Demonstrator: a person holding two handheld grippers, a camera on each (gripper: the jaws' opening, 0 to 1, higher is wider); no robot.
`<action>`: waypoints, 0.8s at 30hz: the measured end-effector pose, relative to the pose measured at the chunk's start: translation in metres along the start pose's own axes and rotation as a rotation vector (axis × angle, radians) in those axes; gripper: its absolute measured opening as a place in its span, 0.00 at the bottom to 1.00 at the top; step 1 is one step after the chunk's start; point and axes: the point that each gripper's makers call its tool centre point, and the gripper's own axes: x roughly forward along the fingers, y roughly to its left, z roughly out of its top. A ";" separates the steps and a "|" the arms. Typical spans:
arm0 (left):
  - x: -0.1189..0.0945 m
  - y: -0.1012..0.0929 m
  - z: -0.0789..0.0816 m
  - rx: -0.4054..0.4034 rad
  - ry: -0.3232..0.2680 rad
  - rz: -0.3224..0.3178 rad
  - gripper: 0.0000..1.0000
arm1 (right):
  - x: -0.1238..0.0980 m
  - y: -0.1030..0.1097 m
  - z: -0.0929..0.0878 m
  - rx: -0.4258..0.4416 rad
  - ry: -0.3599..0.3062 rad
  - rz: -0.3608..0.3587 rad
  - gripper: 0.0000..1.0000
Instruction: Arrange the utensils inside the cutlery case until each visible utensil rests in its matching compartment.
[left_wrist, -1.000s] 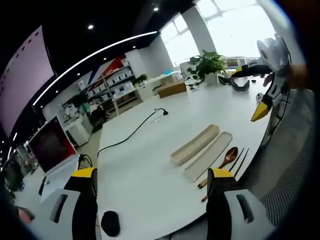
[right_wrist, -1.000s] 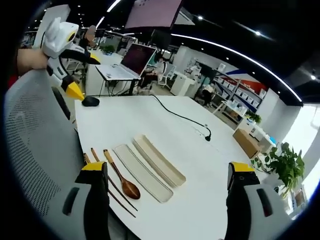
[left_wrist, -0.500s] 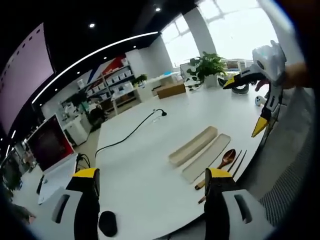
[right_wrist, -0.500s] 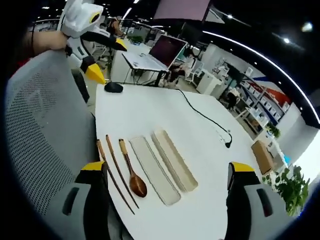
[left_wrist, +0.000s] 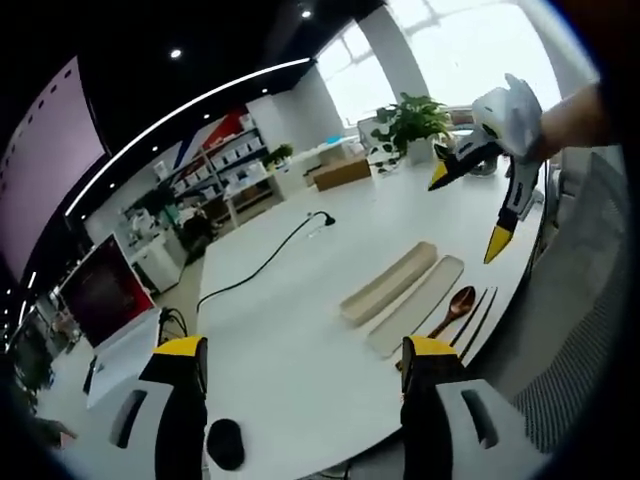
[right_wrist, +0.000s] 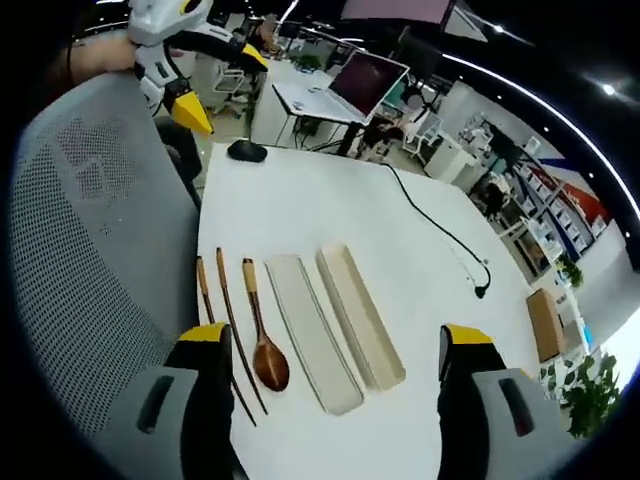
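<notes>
A beige cutlery case tray (left_wrist: 390, 283) lies on the white table (left_wrist: 290, 330) with its flat lid (left_wrist: 418, 305) beside it. A wooden spoon (left_wrist: 455, 305) and two dark chopsticks (left_wrist: 478, 320) lie next to the lid near the table edge. In the right gripper view they appear as tray (right_wrist: 360, 315), lid (right_wrist: 310, 330), spoon (right_wrist: 262, 340) and chopsticks (right_wrist: 228, 320). My left gripper (left_wrist: 305, 350) is open and empty, well short of the case. My right gripper (right_wrist: 332, 345) hangs open above the utensils, and appears in the left gripper view as the right gripper (left_wrist: 468, 212). The left gripper (right_wrist: 225, 88) is held up beyond the chair.
A grey mesh chair back (right_wrist: 90, 250) stands against the table edge by the chopsticks. A black mouse (right_wrist: 247, 151) and a black cable (right_wrist: 440, 235) lie farther along the table. A laptop (right_wrist: 340, 95) sits on another desk. A potted plant (left_wrist: 415, 125) stands at the far end.
The right gripper has swung in over the table edge and tilted down toward the utensils. The left gripper's view has barely shifted. Case, spoon and chopsticks lie as before.
</notes>
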 end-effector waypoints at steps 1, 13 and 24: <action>0.000 -0.001 -0.001 0.004 0.004 -0.003 0.81 | 0.004 0.002 -0.003 0.004 0.015 0.012 0.88; 0.006 -0.006 -0.005 0.055 0.038 -0.037 0.72 | 0.034 0.027 -0.017 -0.043 0.108 0.132 0.66; 0.015 -0.007 -0.001 0.092 0.033 -0.065 0.70 | 0.049 0.036 -0.021 -0.061 0.145 0.199 0.63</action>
